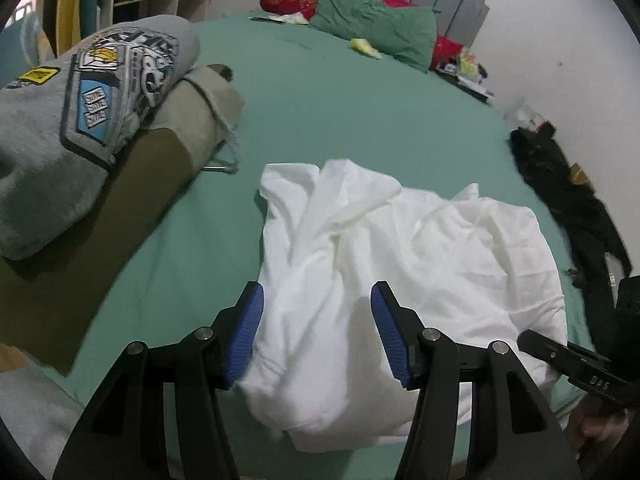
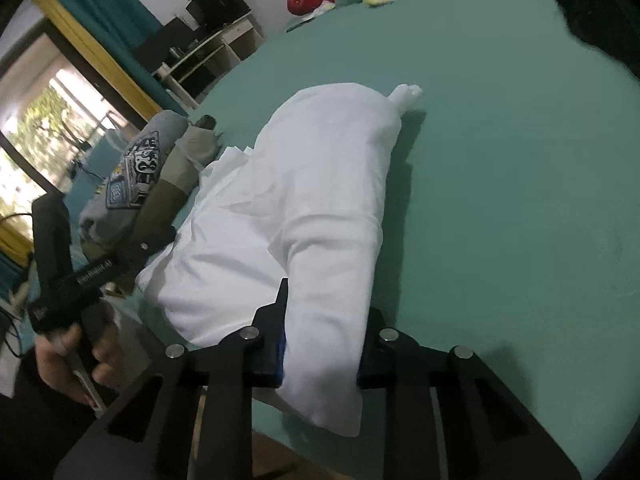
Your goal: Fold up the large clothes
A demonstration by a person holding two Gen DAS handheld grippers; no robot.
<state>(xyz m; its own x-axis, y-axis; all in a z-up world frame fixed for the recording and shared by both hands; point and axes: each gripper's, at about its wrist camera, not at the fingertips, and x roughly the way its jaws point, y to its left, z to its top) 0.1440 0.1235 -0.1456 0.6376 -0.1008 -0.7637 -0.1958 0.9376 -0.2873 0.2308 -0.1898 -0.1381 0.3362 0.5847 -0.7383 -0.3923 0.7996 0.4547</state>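
Right tool point(image 2: 322, 344) clenches a near fold of the white garment point(image 1: 400, 264) bunched on the green bed point(image 1: 360, 112), likely to anchor it, while the left tool point(image 1: 317, 336) hangs released, straddling the adjacent cloth, not yet gripping.

"SIZE" repeated on a blue patch of the grey sweatshirt point(image 1: 96, 102), other lettering illegible

right gripper point(image 2: 322, 344) pads mostly buried in crumpled white cloth garment point(image 2: 304, 208), black heap point(image 1: 568, 200) on bed edge too dark to identify.
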